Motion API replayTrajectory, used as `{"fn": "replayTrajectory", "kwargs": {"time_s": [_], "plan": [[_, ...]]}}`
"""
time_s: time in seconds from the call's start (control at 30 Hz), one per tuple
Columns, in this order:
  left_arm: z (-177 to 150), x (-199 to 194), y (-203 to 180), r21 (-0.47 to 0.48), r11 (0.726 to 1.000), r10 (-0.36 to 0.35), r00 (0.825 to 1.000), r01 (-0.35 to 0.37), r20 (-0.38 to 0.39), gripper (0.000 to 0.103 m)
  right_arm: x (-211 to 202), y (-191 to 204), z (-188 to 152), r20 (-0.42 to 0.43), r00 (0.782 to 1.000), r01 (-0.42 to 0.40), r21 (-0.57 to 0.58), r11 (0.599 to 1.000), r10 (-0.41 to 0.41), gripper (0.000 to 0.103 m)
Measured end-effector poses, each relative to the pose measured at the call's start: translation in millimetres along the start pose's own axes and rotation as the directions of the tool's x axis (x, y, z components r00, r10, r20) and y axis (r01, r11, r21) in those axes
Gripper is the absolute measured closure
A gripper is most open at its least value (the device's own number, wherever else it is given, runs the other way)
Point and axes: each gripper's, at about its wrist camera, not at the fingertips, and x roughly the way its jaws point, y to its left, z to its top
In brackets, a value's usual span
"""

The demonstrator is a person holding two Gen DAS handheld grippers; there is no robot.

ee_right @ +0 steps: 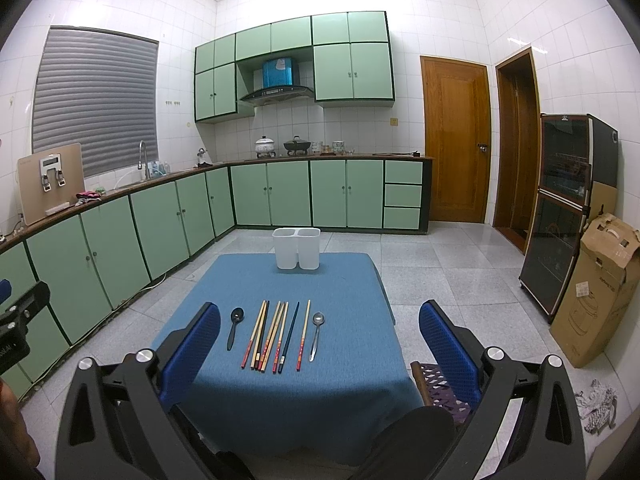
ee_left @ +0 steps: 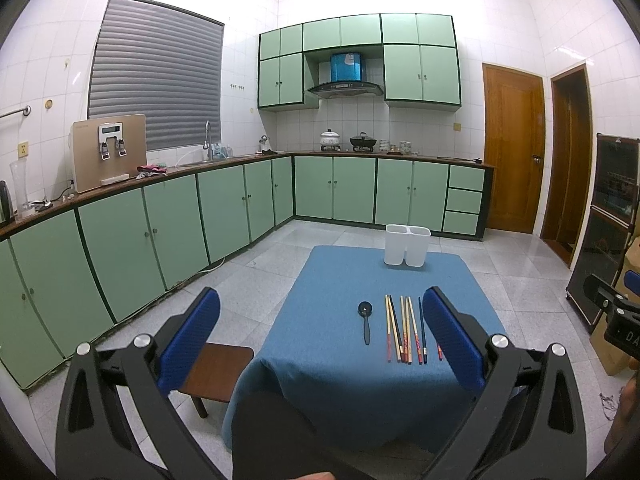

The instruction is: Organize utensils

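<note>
A blue-clothed table [ee_left: 328,360] [ee_right: 224,280] holds a row of utensils near its front: a black spoon [ee_left: 365,320] [ee_right: 234,326], several chopsticks [ee_left: 404,330] [ee_right: 272,336] and a silver spoon [ee_right: 316,334]. A white two-compartment holder [ee_left: 407,245] [ee_right: 297,249] stands upright at the table's far edge. My left gripper [ee_left: 320,336] is open and empty, held above and in front of the table. My right gripper [ee_right: 320,340] is open and empty too, at a similar height. The silver spoon is hidden behind the left gripper's right finger in the left wrist view.
Green cabinets [ee_left: 160,224] line the left and back walls. A wooden stool [ee_left: 216,372] stands left of the table, a patterned seat [ee_right: 440,384] to its right. A dark cabinet [ee_right: 560,208] and cardboard box [ee_right: 596,288] stand at the right. Grey tile floor surrounds the table.
</note>
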Motion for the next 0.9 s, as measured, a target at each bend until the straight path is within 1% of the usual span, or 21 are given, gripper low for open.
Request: {"fn": "replayTrajectory", "kwargs": {"time_s": [0.9], "plan": [[-3.3, 3.6, 2.5, 0.003, 1.0, -0.004, 1.0, 0.004, -0.015, 0.005, 0.0, 0.1, -1.3, -0.003, 1.0, -0.001, 0.002, 1.0, 0.001, 0.006]]}}
